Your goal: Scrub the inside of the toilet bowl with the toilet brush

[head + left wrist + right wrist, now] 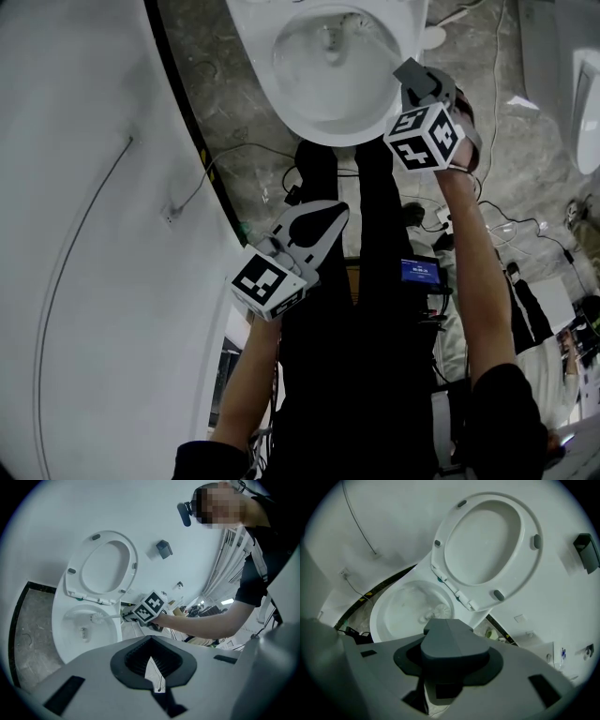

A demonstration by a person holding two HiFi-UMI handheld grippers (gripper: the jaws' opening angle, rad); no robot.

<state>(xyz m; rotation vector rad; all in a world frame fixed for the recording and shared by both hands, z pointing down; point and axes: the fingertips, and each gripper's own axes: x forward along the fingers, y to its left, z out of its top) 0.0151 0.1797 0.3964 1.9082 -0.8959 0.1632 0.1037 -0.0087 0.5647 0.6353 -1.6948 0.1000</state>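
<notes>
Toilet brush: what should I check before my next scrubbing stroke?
1. Grip: right gripper shut on toilet brush: ok.
2. Its head is down inside the toilet bowl: ok.
3. The seat is raised, out of the stroke's way: ok.
4. The left gripper is shut on nothing and held back from the bowl: ok.
5. Head pressing on the porcelain: cannot tell.

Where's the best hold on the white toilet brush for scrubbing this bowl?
Grip the white toilet brush at the top end of its thin handle, far from the round bristle head. The head sits low inside the white ceramic toilet bowl and the handle rises over the front rim, so come from there, with the tool across the handle. The right tool is shut on it there.
</notes>
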